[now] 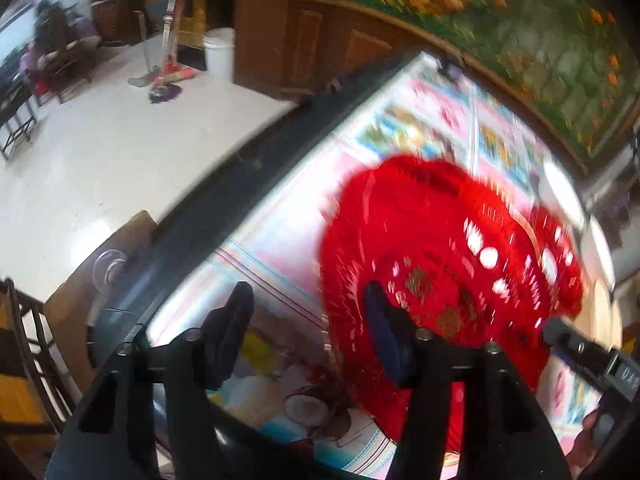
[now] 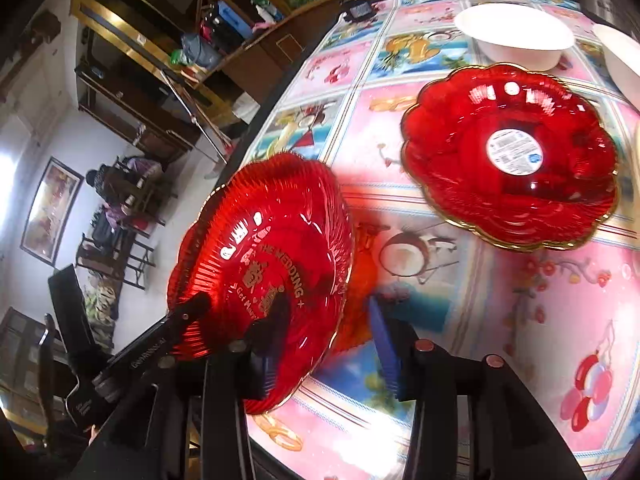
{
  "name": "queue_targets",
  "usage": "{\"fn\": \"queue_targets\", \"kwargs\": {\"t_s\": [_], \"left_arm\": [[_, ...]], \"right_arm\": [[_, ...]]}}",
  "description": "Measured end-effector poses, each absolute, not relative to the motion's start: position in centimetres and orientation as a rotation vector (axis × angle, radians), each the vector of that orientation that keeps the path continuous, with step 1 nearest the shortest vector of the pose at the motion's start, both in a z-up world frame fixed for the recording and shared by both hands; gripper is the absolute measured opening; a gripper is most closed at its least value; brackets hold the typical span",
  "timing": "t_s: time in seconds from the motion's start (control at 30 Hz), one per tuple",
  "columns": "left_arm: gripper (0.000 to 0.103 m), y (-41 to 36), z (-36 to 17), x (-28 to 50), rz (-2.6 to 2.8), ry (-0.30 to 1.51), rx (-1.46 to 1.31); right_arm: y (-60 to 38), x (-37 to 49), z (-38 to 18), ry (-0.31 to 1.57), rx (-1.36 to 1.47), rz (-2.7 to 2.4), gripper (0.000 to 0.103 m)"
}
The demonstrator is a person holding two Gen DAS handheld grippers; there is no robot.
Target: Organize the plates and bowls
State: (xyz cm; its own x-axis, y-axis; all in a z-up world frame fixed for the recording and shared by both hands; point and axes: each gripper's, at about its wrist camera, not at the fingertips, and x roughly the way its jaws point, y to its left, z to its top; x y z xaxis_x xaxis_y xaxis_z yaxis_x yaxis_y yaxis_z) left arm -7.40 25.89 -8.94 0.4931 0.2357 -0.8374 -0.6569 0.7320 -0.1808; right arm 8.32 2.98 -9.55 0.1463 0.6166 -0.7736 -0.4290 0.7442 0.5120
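A red ribbed plate (image 2: 260, 256) with gold lettering hangs tilted over the table's left edge; in the left wrist view the same plate (image 1: 440, 248) is blurred. My right gripper (image 2: 326, 304) is open: one finger shows through the plate from behind, the blue-padded finger stands clear of its rim. My left gripper (image 1: 308, 292) is open too, its right finger lying over the plate's edge and its left finger off it. The left gripper (image 2: 188, 308) reaches the plate's far side in the right wrist view. A second red plate (image 2: 512, 156) with a white sticker lies flat further in.
The table (image 2: 460, 320) has a colourful patterned cloth and a dark edge (image 1: 240, 184). Two white bowls, one (image 2: 516, 36) and another (image 2: 624, 60), stand at the far end. Beyond the edge are white floor (image 1: 100, 168), a bucket (image 1: 219, 54), chairs and seated people (image 2: 116, 188).
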Motion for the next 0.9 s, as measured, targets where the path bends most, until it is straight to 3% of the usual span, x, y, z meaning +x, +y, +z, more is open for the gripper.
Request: {"fn": "queue_targets", "kwargs": {"t_s": [0.07,0.13,0.17,0.23,0.33,0.57,0.9], "left_arm": [[0.062,25.9,-7.3,-8.0,0.595,0.848,-0.532],[0.076,25.2,-5.2,-8.1,0.572,0.768,-0.537],[0.077,24.6,-4.2,-8.0,0.545,0.738,-0.538],[0.087,22.7,-2.2,-6.4,0.448,0.704,-0.52],[0.087,19.2,-0.9,-1.8,0.281,0.769,-0.456],[0.087,14.2,-3.5,8.8,0.073,0.996,-0.475],[0.087,12.3,-7.5,15.1,0.043,1.13,-0.529]], "right_arm": [[1.3,8.6,-9.1,1.189,0.235,0.749,0.047],[-0.9,9.0,-8.6,1.165,0.309,0.724,0.055],[-1.8,9.2,-8.3,1.15,0.341,0.706,0.057],[-3.9,9.5,-7.9,1.116,0.408,0.672,0.067],[-5.9,10.3,-7.7,1.098,0.467,0.627,0.08],[-8.3,12.9,-9.3,1.15,0.62,0.575,0.08],[-10.1,16.1,-11.0,1.182,0.701,0.51,0.08]]}}
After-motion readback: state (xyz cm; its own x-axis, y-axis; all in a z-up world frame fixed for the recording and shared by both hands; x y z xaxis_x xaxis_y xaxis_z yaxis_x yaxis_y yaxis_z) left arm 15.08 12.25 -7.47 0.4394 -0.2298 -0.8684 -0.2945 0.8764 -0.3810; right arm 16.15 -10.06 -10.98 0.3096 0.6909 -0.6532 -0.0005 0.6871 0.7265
